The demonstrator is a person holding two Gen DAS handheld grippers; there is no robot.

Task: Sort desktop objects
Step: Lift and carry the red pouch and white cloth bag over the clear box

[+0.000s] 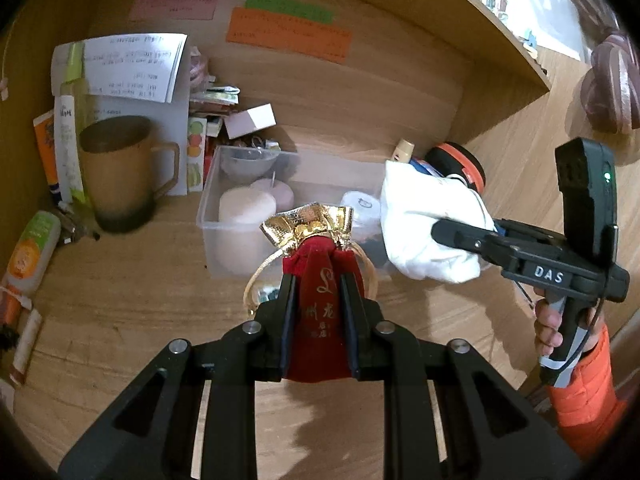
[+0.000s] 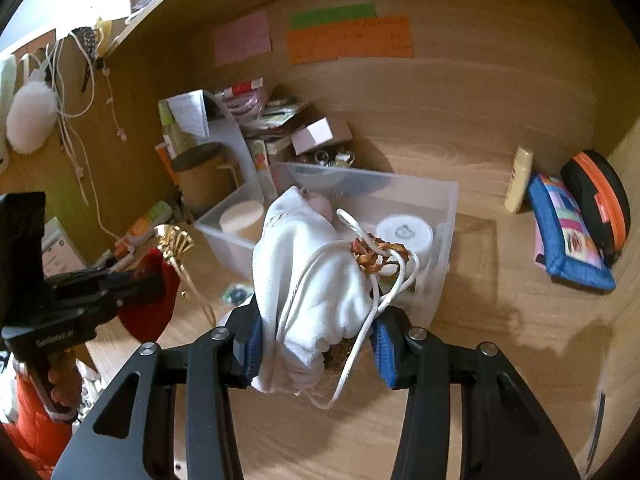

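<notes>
A red velvet pouch with a gold ruffled top and gold cord is clamped between the pads of my left gripper, above the wooden desk. My right gripper is shut on a white drawstring pouch whose cords and dried filling spill out on the right. Both pouches hang in front of a clear plastic bin. In the left wrist view the white pouch and the right gripper are at the right. In the right wrist view the red pouch and the left gripper show at the left.
The bin holds two candles and a white round container. A brown mug, tubes and stacked papers crowd the back left. A cream bottle, a blue pouch and a black-orange case lie at the right wall.
</notes>
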